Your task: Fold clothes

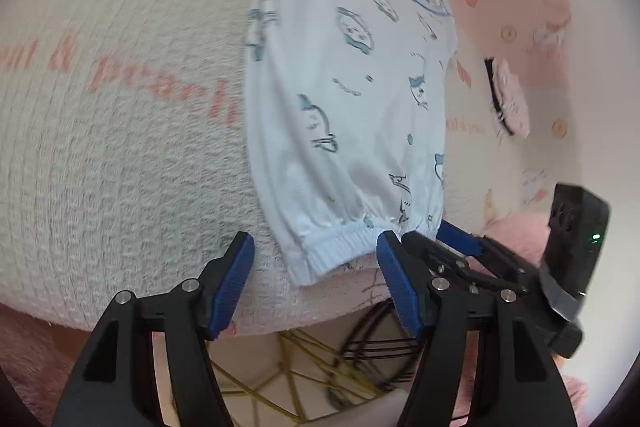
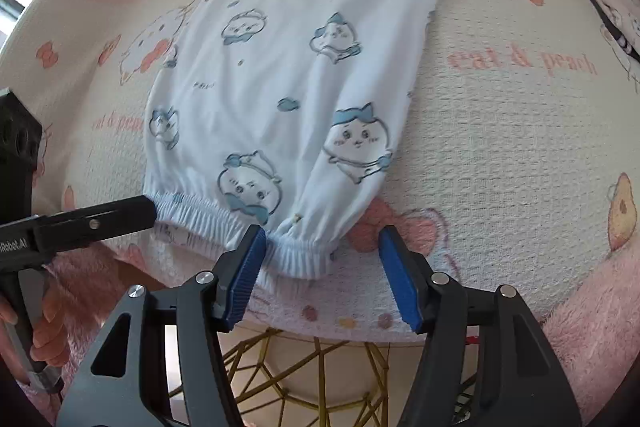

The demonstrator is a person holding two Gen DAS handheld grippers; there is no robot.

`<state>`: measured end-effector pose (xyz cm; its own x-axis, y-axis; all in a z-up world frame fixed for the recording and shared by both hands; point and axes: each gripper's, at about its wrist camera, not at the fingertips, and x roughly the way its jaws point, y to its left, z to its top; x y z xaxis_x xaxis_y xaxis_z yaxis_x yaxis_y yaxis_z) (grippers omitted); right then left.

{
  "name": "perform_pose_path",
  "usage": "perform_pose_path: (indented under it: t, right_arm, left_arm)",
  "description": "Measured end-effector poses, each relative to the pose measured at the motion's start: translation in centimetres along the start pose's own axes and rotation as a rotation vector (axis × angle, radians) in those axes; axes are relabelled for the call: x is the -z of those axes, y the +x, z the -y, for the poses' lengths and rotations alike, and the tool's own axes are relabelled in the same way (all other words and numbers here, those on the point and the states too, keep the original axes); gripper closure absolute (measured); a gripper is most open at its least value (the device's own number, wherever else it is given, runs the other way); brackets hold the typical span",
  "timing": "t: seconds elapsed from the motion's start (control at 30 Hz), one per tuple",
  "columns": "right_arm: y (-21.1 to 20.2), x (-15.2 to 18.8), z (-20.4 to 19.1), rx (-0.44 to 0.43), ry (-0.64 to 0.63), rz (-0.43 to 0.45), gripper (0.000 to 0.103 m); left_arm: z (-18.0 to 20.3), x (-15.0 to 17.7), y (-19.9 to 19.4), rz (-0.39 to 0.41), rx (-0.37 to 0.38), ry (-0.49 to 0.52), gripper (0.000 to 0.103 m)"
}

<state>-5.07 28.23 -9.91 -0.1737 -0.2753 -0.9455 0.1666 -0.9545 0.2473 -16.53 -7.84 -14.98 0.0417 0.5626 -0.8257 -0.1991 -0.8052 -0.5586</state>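
Observation:
A pair of small white trousers [image 2: 288, 67] with blue cartoon prints lies flat on a pink and cream cat-print towel [image 2: 500, 131], waistband far, elastic cuffs near. In the left wrist view the trousers [image 1: 344, 99] show with one cuff [image 1: 340, 247] between my open left fingers. My left gripper [image 1: 316, 267] is open, just short of that cuff. My right gripper [image 2: 322, 259] is open around the right cuff [image 2: 300, 259], its left pad [image 2: 246, 271] touching the fabric. The right gripper also shows in the left wrist view [image 1: 460, 243], the left gripper in the right wrist view [image 2: 148, 211].
The towel covers a small table whose near edge [image 2: 340, 331] lies just under the fingers. A gold wire frame [image 2: 300, 379] stands below. A folded printed cloth with a dark edge [image 2: 616, 19] lies at the far right. Pink fluffy fabric [image 2: 592, 339] sits at the sides.

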Motion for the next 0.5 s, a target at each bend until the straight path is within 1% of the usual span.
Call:
perform_pose_path:
  t: [0.03,0.07,0.1,0.13,0.2,0.23,0.27,0.3,0.33,0.4,0.47,0.5]
  right_arm:
    - [0.0,0.0,-0.4,-0.013,-0.013,-0.002,0.054]
    - [0.0,0.1,-0.8,-0.028,-0.025,-0.003,0.064]
    - [-0.2,0.3,-0.9,-0.029,-0.028,0.000,0.066]
    - [-0.2,0.2,-0.9,-0.025,-0.029,0.002,0.066]
    - [0.0,0.7,-1.2,-0.029,-0.022,0.008,0.065]
    - [0.1,1.0,-1.3,-0.032,-0.018,0.011,0.065]
    - [0.2,1.2,-1.4,-0.034,-0.014,0.014,0.064]
    - [0.3,1.5,-1.5,-0.037,-0.010,0.017,0.065]
    - [0.4,1.8,-1.7,-0.040,-0.006,0.020,0.066]
    - [0.6,2.3,-1.9,-0.045,0.002,0.026,0.082]
    - [1.1,1.3,-1.9,-0.056,0.007,0.040,0.085]
    - [1.4,0.7,-1.9,-0.062,0.010,0.047,0.086]
  left_arm:
    - [0.3,-0.1,0.4,-0.008,0.012,0.007,0.042]
    - [0.6,-0.1,0.6,-0.002,0.016,-0.001,0.047]
    - [0.6,-0.1,0.8,0.006,0.006,-0.010,0.054]
    - [0.6,-0.1,0.9,0.013,-0.006,-0.019,0.058]
    - [0.0,-0.3,0.9,0.021,0.026,-0.058,0.059]
    - [-0.3,-0.4,0.9,0.025,0.044,-0.078,0.060]
    - [-0.6,-0.5,0.9,0.029,0.051,-0.094,0.064]
    - [-0.9,-0.5,0.9,0.034,0.041,-0.105,0.078]
    - [-0.9,-0.5,0.8,0.035,0.032,-0.103,0.084]
    - [-0.2,-0.3,0.4,0.045,0.011,-0.062,0.085]
    - [0.8,0.1,-0.4,0.067,0.008,-0.026,0.085]
    - [1.1,0.3,-1.0,0.086,0.019,-0.024,0.085]
